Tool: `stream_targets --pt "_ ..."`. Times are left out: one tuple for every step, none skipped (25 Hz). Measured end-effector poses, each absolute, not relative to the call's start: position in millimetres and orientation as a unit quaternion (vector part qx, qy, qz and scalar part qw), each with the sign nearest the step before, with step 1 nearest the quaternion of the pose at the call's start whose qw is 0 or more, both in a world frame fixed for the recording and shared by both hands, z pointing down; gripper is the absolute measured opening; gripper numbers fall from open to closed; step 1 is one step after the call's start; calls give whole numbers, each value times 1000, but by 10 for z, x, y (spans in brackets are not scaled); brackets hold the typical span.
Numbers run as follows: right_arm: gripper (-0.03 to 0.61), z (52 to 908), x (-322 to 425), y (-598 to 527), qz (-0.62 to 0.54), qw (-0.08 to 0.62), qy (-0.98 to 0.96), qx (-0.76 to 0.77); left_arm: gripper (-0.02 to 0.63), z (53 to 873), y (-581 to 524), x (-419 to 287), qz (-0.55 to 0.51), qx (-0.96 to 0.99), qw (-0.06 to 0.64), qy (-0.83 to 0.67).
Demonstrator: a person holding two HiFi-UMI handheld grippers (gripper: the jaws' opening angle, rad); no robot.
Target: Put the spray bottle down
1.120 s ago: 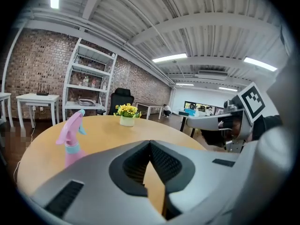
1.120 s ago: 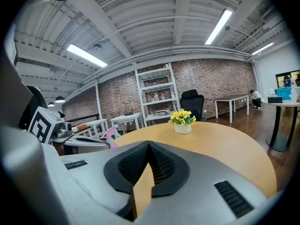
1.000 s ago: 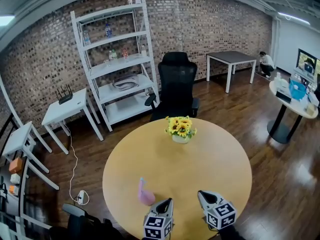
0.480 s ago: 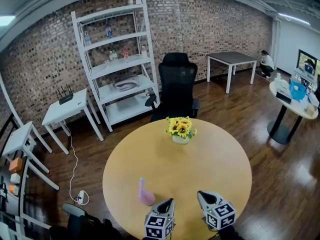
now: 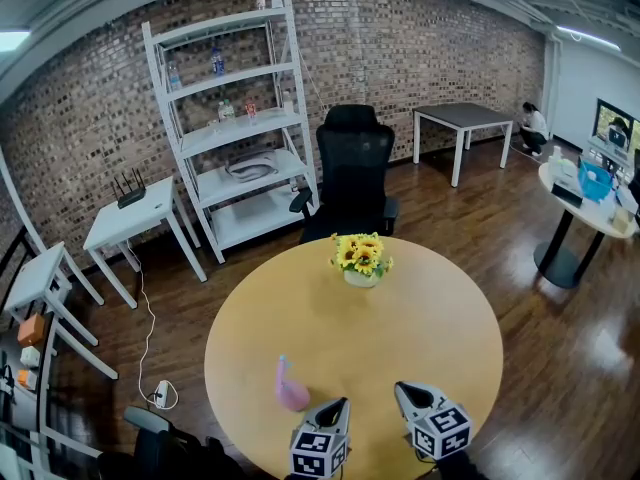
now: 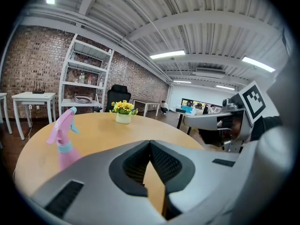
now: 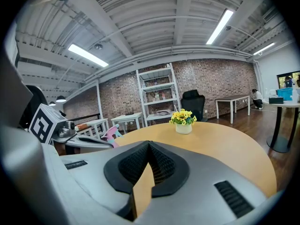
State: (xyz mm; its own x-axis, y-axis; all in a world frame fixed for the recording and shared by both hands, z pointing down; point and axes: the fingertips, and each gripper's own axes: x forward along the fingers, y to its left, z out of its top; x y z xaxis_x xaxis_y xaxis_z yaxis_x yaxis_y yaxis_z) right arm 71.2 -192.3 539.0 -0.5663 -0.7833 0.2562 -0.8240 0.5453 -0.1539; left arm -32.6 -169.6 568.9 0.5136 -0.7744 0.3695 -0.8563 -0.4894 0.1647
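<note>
Item 1: pink plastic spray bottle [image 5: 290, 388], upright at 7 o'clock on the round tan wooden table [image 5: 430, 308], free of any grip.
Item 2: left gripper [image 5: 337, 402] and right gripper [image 5: 403, 389], jaws pressed together, empty.
Judgement: placement looks complete; avoid nudging the bottle at the left gripper's 10 o'clock.

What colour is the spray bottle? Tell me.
Pink spray bottle, light blue collar; clearest in the left gripper view.

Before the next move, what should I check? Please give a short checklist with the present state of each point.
1. Spray bottle stands upright on the table: ok.
2. Left gripper shut, nothing between its jaws: ok.
3. Right gripper shut, nothing between its jaws: ok.
4. Spray bottle apart from both grippers: ok.
5. Flower pot away from the grippers, at the table's far side: ok.
</note>
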Motion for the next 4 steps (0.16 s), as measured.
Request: stream_targets --pt "-18 5386 712 -1922 129 79 -876 459 -2 5690 -1693 -324 124 854 166 -477" --pt "-18 5380 713 -1920 129 79 -876 459 -2 5689 -1690 -321 125 854 166 -477" --pt "-18 5375 714 -1918 129 79 -876 459 -2 5688 -1686 -317 125 854 167 -477" --pt "-18 5369 716 -1917 129 78 -876 458 -2 5687 -1683 -313 125 854 167 -477"
